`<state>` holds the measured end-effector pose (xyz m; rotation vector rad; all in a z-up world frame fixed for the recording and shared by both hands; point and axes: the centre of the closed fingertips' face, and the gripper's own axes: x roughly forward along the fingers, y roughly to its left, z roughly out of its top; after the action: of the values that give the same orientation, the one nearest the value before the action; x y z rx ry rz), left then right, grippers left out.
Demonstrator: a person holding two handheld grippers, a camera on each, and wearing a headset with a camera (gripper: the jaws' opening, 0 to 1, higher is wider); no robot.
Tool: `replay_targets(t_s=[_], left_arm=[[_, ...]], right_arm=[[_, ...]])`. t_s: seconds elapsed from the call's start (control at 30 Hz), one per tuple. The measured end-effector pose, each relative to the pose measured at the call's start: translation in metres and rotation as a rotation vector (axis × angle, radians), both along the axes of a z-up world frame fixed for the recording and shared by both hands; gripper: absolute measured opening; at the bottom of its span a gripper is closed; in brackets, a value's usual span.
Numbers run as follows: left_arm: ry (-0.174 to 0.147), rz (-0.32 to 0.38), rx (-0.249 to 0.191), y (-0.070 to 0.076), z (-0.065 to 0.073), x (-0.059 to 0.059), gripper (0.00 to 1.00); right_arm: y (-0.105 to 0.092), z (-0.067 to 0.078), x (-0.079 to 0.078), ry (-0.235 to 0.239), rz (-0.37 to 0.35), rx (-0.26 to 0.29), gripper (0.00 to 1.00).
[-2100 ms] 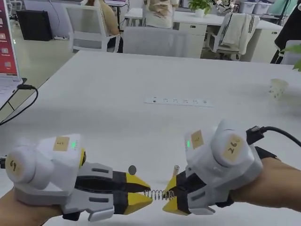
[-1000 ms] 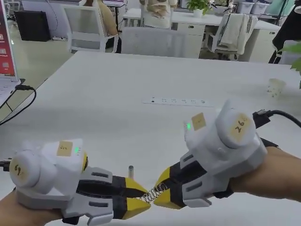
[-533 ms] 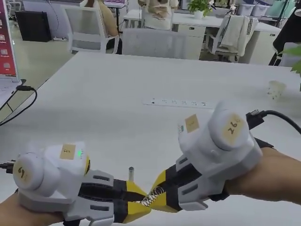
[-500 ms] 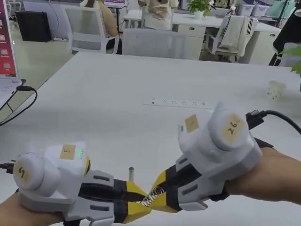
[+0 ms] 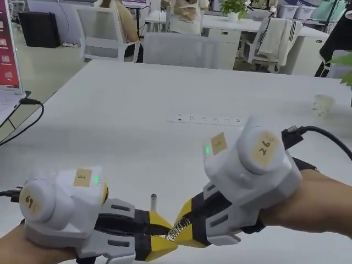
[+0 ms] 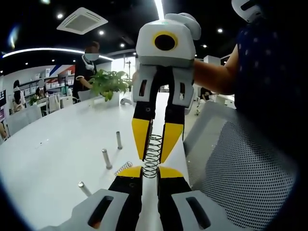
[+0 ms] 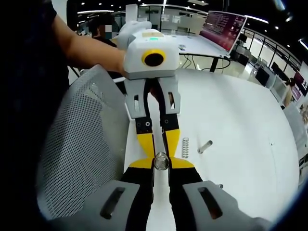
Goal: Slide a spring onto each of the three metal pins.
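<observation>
Spring [image 6: 153,155] is pinched at both ends. The left gripper [image 6: 150,172] is pressed together on the lower end, and the right gripper [image 7: 162,166] seems to be clamped narrowly on the other, though that contact is partly hidden. It is held just above the white table [image 5: 165,93], near the pins. Three metal pins [image 6: 106,159] are counted, standing upright, and one second spring [image 6: 123,167] lies beside them. One power strip [image 5: 206,118] and one paper cup [image 5: 323,103] are seen farther off, with office chairs [image 5: 107,27] behind.

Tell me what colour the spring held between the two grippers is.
Silvery bare metal. The spring shows best in the left gripper view.
</observation>
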<state>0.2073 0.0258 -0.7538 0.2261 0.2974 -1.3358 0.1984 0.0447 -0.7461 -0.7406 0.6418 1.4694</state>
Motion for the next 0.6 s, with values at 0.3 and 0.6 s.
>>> replay_targets(t_s=[0.3,0.6], left_arm=[[0.013,0.019,-0.011,0.0009,0.0003,0.0034,0.10],[0.040,0.054,-0.015,0.0079,-0.0032,0.0084,0.23]], right_arm=[[0.0001,0.0006,0.0032,-0.005,0.001,-0.011,0.08],[-0.0051,0.0006,0.0102,-0.010,-0.020,-0.019,0.08]])
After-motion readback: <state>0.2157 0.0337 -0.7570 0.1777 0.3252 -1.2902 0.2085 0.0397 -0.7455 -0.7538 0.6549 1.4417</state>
